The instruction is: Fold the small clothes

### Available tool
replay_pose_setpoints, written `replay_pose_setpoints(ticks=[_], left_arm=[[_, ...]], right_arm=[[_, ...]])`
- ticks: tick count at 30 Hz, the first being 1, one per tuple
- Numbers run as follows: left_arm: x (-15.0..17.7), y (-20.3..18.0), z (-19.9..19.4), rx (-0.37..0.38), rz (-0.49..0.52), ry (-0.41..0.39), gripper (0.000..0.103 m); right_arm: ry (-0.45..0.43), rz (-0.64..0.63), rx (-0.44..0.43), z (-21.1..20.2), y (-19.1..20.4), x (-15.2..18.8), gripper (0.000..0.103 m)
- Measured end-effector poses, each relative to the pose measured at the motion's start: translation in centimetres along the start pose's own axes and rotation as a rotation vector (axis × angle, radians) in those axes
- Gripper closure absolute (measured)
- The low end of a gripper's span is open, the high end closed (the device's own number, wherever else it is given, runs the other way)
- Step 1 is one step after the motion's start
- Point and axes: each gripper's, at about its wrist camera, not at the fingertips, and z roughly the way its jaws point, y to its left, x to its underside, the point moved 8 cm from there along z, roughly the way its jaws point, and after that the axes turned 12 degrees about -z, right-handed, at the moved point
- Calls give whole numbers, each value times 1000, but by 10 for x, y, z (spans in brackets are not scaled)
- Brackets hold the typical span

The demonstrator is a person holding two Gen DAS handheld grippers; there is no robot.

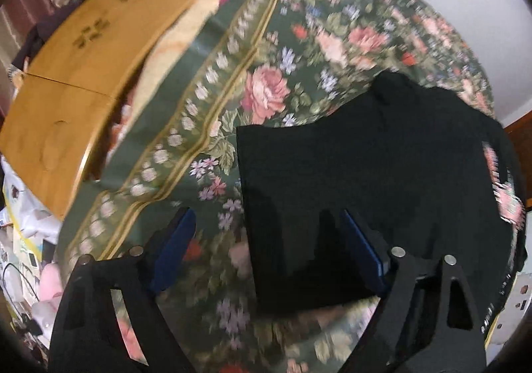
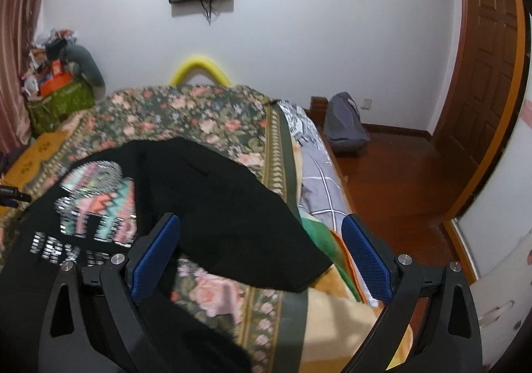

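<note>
Black and partly folded, a shirt [image 1: 365, 180] lies on a bed under a floral cover [image 1: 252, 80]. In the left wrist view its straight left edge runs toward the near side, and the left claw [image 1: 266, 240] hangs above it with jaws wide apart. That claw's right blue pad [image 1: 362, 246] sits over the dark cloth, while its left pad [image 1: 173, 250] is over bare floral cover just left of the shirt's edge. Whether either pad touches the fabric cannot be told through the blur. A wooden board [image 1: 83, 80] lies to the far left on the bed.

In the right wrist view the shirt's [image 2: 212, 206] printed front, with silver lettering [image 2: 96, 206], faces up at left, and a plain black flap spreads to the right toward the bed's edge. The right claw [image 2: 261, 250] is also spread wide, holding nothing, its left pad [image 2: 156, 260] over the cloth and its right pad [image 2: 365, 260] beyond the bed's side. A grey bag [image 2: 345, 123] rests on the wooden floor by the far wall.
</note>
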Motion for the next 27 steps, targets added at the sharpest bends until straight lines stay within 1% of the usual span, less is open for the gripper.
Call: replay_pose_setpoints(ticks=[2, 3, 4, 5, 6, 7, 8, 9, 10, 11, 12, 13, 14, 15, 16, 18, 20, 21, 23, 25, 27], left_arm=[[-4, 4, 13, -23, -18, 18, 17], [-6, 7, 20, -20, -36, 31, 18], [-6, 8, 28, 2, -59, 54, 21], [-6, 9, 32, 19, -74, 67, 22], [-6, 9, 35, 30, -85, 67, 22], [-6, 8, 36, 34, -83, 58, 24], [-5, 5, 37, 38, -75, 50, 29], [-2, 1, 37, 46, -59, 49, 46], [0, -2, 38, 45, -41, 48, 67], [1, -5, 38, 34, -23, 43, 76], [2, -10, 38, 35, -2, 39, 83], [3, -12, 37, 33, 15, 35, 88], [2, -15, 35, 23, 30, 26, 89], [1, -16, 31, 4, 40, 10, 90], [-2, -17, 26, -9, 49, -9, 91], [-11, -21, 8, -19, 65, -62, 92], [-22, -29, -14, 9, 71, -105, 92], [-27, -36, -32, 32, 77, -128, 92], [-34, -52, -58, 52, 103, -176, 92], [-38, -76, -92, 87, 142, -230, 92], [-41, -103, -116, 136, 174, -254, 92]], right_arm=[[20, -9, -1, 9, -3, 4, 6], [24, -7, -7, 14, -5, 5, 6], [30, -4, -11, 18, -6, 7, 7], [38, 3, -17, 22, -8, 9, 7], [47, 16, -22, 26, -10, 12, 7], [58, 32, -28, 31, -12, 17, 7], [67, 46, -33, 35, -14, 20, 7], [80, 65, -43, 39, -16, 25, 7], [89, 79, -50, 43, -17, 28, 8], [102, 98, -57, 46, -19, 32, 8], [117, 117, -68, 49, -21, 36, 11], [130, 132, -79, 52, -22, 40, 14], [144, 147, -90, 54, -23, 43, 19], [155, 162, -103, 55, -23, 45, 22], [159, 178, -119, 56, -24, 46, 26], [159, 204, -152, 55, -23, 44, 33], [149, 226, -194, 53, -20, 39, 35], [144, 229, -206, 53, -18, 36, 35], [137, 235, -227, 53, -13, 30, 35], [122, 249, -243, 53, -7, 24, 35], [106, 272, -255, 53, -3, 20, 35]])
